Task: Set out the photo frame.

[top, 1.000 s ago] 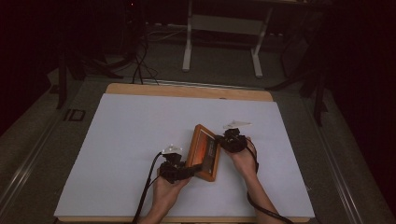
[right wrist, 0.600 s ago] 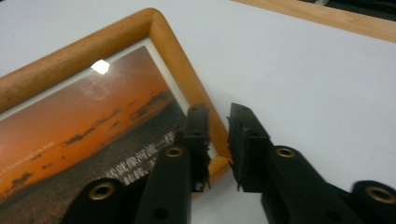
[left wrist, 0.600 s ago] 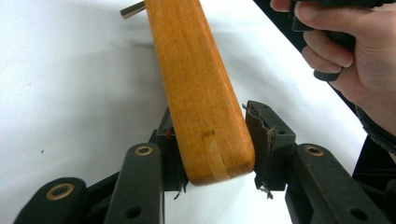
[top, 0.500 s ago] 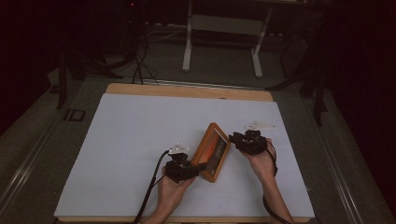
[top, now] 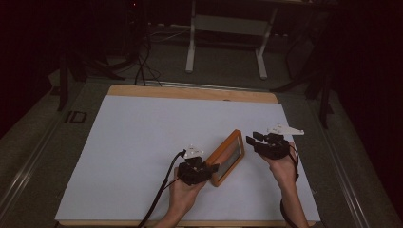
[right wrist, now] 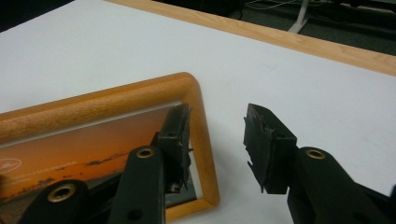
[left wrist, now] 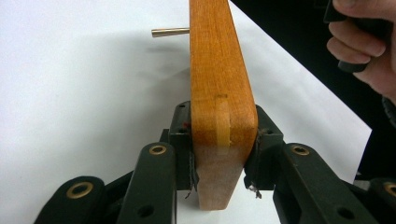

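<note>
Picture frame [top: 227, 158], orange-brown wood with rounded corners and a sunset photograph behind glass: stands tilted on one long edge near the front of the white-covered counter [top: 142, 142], between the two hands. Left tool [top: 207, 170]: jaws have just been closing and now clamp the near end of the wood from both faces, evidently to hold the piece upright while its back is set up. Right tool [top: 250, 139]: jaws have just been opening, now apart with nothing between them, just beside the far corner, seemingly having let go so that one grip bears the piece. Brass-coloured peg [left wrist: 170, 32]: juts sideways from the back face; its purpose, perhaps a stand leg, is hard to tell. Hidden: the back panel and the lower edge's contact with the counter. Small print on the photograph: illegible.
</note>
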The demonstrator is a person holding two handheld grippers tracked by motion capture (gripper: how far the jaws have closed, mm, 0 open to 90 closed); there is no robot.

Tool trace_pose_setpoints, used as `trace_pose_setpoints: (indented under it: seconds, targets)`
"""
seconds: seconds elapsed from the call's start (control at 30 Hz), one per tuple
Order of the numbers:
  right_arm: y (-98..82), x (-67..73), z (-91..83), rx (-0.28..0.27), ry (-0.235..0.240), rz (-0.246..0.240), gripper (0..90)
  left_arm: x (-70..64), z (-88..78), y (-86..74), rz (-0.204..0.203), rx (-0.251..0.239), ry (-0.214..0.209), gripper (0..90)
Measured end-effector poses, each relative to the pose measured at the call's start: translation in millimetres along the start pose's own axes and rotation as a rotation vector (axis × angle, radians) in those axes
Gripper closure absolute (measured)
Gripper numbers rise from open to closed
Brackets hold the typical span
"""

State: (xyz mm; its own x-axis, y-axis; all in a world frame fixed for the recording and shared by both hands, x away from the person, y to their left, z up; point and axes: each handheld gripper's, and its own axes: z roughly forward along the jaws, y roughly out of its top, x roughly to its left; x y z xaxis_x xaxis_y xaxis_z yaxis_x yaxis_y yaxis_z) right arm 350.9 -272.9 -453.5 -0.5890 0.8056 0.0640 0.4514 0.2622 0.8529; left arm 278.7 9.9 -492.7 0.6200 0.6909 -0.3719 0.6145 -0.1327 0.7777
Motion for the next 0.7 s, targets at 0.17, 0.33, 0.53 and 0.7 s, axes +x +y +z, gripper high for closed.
trace_pose_setpoints:
  seconds: [0.17, 0.33, 0.53, 0.7]
  targets:
    - [-3.5, -4.9, -5.1, -0.004, 0.004, 0.000, 59.3, -3.0, 0.1, -0.8, 0.034, -0.007, 0.010, 69.0]
    - [-4.4, -7.7, -9.9, -0.021, 0.013, 0.016, 59.0, -12.4, 0.8, 1.8, 0.103, 0.005, 0.039, 69.1]
    - [-4.1, -8.3, -12.1, -0.022, 0.019, 0.009, 58.7, -4.9, -3.9, 9.6, 0.093, -0.003, 0.014, 69.1]
    - [-4.1, -7.0, -12.0, -0.020, 0.025, -0.007, 58.7, 2.2, -15.1, 23.1, 0.143, -0.001, -0.002, 69.2]
